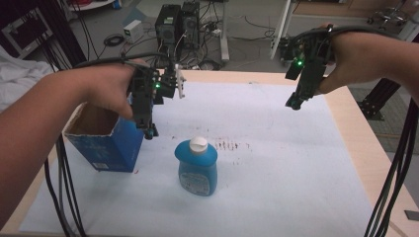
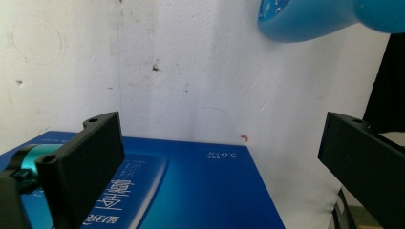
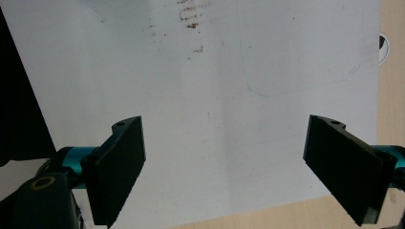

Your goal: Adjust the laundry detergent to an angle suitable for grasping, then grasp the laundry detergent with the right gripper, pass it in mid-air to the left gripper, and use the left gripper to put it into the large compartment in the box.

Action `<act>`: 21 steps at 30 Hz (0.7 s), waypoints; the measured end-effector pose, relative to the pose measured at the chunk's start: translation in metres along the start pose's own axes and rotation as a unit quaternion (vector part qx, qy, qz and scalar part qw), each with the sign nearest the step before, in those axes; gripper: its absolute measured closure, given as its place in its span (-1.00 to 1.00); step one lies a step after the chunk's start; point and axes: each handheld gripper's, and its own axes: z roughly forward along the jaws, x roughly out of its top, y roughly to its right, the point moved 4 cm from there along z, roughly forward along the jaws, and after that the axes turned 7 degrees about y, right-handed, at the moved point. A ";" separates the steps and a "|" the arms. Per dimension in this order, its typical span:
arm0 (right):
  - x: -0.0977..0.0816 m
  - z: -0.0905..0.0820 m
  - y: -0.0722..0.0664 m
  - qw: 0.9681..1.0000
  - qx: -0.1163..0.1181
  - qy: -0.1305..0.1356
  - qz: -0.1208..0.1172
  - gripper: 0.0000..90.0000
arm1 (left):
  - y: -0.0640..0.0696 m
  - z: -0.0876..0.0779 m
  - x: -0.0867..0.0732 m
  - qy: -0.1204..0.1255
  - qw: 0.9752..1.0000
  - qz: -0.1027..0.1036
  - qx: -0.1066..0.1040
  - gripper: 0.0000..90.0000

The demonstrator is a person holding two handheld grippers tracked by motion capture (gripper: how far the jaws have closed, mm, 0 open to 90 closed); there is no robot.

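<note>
With both our left gripper and right gripper gaping empty, the blue bottle standing mid-sheet looks rigid, slick, best pinched across its shoulders.

Blue bottle cut off by the top edge in the left gripper view; label print on it unreadable from above.
</note>
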 end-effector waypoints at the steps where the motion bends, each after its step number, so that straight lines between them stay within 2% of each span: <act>1: 0.000 0.000 0.000 1.000 0.000 0.000 0.000 -0.70 | 0.000 0.000 0.000 0.000 1.000 0.000 0.000 -0.96; 9: -0.001 -0.001 -0.001 1.000 -0.009 0.007 0.003 -0.70 | 0.004 -0.001 -0.003 -0.010 1.000 -0.004 0.000 -0.96; 15: 0.000 -0.002 -0.008 1.000 -0.008 0.016 0.003 -0.70 | 0.008 -0.003 -0.006 -0.010 1.000 -0.002 0.002 -0.96; 21: -0.005 0.001 -0.022 0.999 -0.009 0.022 0.023 -0.70 | 0.014 0.002 -0.008 -0.016 1.000 -0.002 -0.003 -0.96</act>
